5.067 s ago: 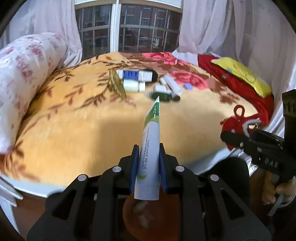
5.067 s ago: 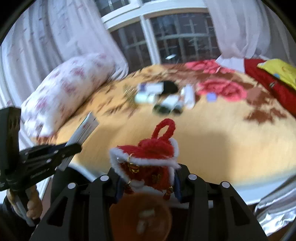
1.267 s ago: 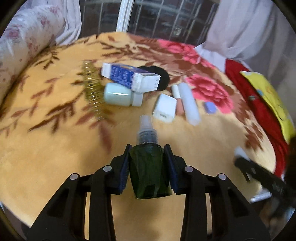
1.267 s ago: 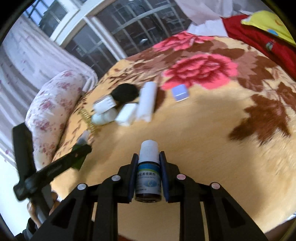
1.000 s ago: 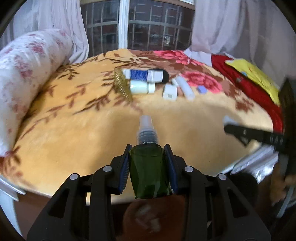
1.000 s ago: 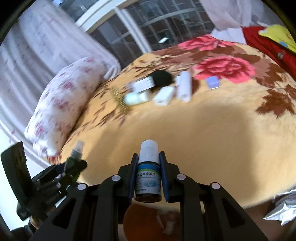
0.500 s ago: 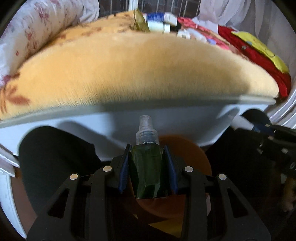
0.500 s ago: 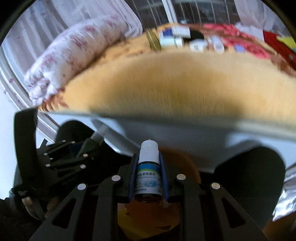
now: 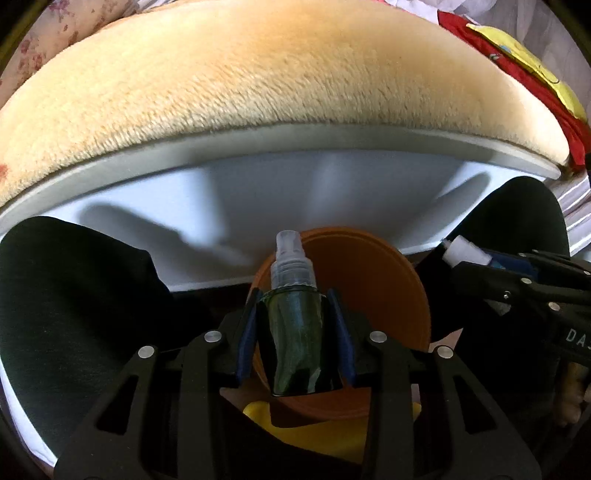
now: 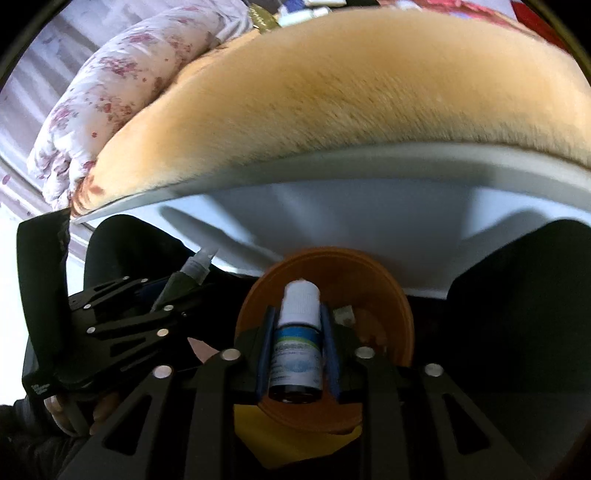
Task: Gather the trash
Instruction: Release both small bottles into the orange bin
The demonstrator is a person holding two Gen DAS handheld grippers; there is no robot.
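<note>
A dark green spray bottle (image 9: 295,332) is clamped between the blue pads of the left tool (image 9: 295,332), its clear cap pointing forward. A small dropper bottle (image 10: 297,339) with a white cap and a blue and green label is clamped in the same way by the right tool (image 10: 297,343). Both tools are held low, in front of the bed's edge, directly over an orange bin (image 10: 399,317) that stands on the floor below the white bed frame (image 9: 221,199), between what appear to be the person's dark-clad knees. In the right wrist view a pale scrap (image 10: 343,314) is seen lying inside the bin, with something yellow (image 10: 280,439) beside or under it; what that is cannot be told.

The step in hand is judged to be the drop: both bottles are already carried to the bin but neither is released, so the pads are to be opened next, with each bottle kept over the mouth so that nothing falls outside the rim.

More work is judged to be left. At the top of the right wrist view, on the far part of the orange blanket (image 10: 351,85), a few small items (image 10: 303,11) are partly visible, among them a blue and white box and a gold-coloured object; these are too small and cut off to be named exactly. Another trip to the bed is therefore expected.
</note>
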